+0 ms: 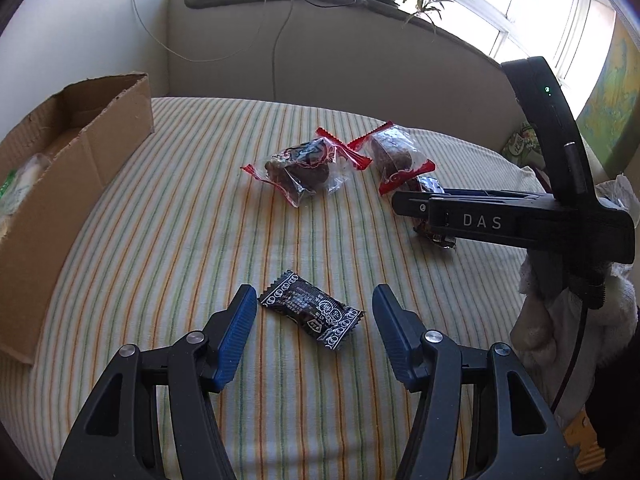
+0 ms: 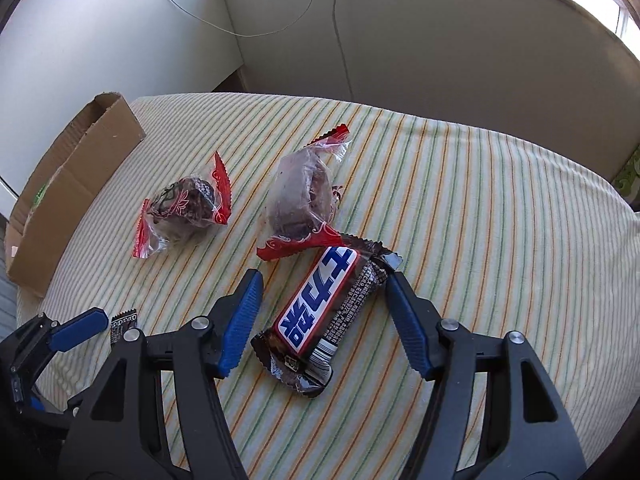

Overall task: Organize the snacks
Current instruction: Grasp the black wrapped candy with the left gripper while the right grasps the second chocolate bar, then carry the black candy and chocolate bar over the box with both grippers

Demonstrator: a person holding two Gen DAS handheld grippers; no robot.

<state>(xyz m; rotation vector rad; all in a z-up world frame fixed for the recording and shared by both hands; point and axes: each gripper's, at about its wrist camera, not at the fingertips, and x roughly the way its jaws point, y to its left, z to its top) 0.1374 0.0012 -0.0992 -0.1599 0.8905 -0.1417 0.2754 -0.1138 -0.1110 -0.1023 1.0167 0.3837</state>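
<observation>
Between the left gripper [image 1: 314,312] fingers, low in the left wrist frame, a small black candy [image 1: 312,314] lies flat on the striped bed [image 1: 180,220]. Its long axis slants from upper left to lower right, crosswise to the wide-open fingers, which touch nothing.

Low in the right wrist frame, the right gripper [image 2: 324,300] is also wide open and holds nothing. A chocolate bar [image 2: 324,316] lies between its fingers, long axis pointing up and right, roughly along the fingers. Each gripper is nearest its own snack and appears to hover low, tilted down toward the bed.

Farther off, mid-frame, two clear red-edged cake packets [image 2: 184,212] [image 2: 304,200] sit near each other; the right one touches the bar's far end.

At far left stands an open cardboard box [image 1: 80,152], probably the snacks' destination.
</observation>
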